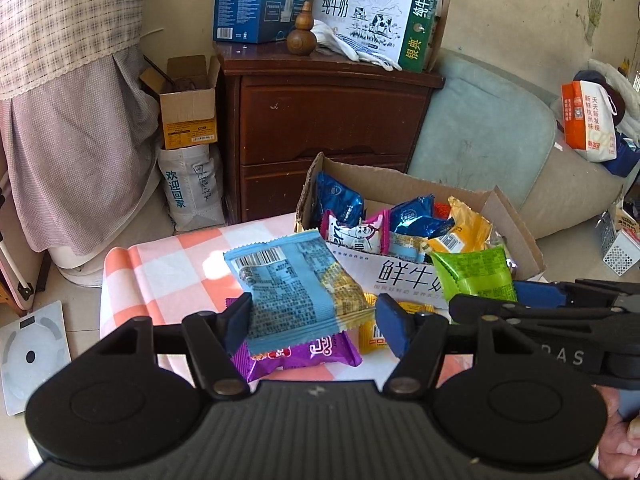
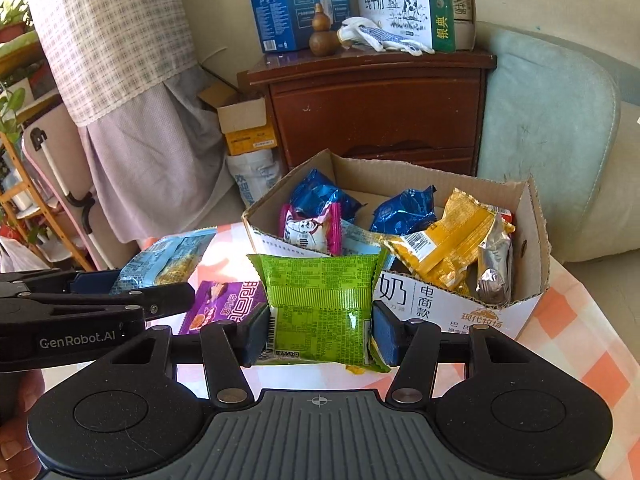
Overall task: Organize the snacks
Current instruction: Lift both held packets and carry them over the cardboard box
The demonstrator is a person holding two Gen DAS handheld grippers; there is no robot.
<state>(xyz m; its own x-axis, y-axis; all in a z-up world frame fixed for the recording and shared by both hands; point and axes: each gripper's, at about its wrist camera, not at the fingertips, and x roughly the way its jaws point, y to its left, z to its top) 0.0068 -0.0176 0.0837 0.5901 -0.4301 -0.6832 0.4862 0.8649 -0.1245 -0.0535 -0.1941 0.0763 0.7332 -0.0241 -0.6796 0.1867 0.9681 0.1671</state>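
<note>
1. Room: pale wall, light tiled floor, a dark wooden nightstand with two drawers against the wall, and a pale green sofa cushion just right of it.
2. Surface: one table under an orange-and-white checked cloth, standing in front of the nightstand.
3. Landmark: one open cardboard box with black lettering on a white front, resting on the table.
4. Inside the box, counted in the right wrist view: two blue foil packets, one pink-edged packet, one yellow packet, one silver packet. A light blue wrapper shows behind the pink one; further items are hidden.
5. Left gripper: closed on one light blue snack packet, pinched across its lower half and held above the table, just left of the box front.
6. Right gripper: closed on one green snack packet, held upright directly in front of the box.
7. On the table, in front of the box: one purple packet and one small yellow packet.
8. On the nightstand, behind the box: one blue carton, one white-and-green milk carton, one wooden gourd, one white glove.
9. Left of the nightstand: one small open brown carton on a white bag.
10. Floor, left of the table: one white bathroom scale.
</note>
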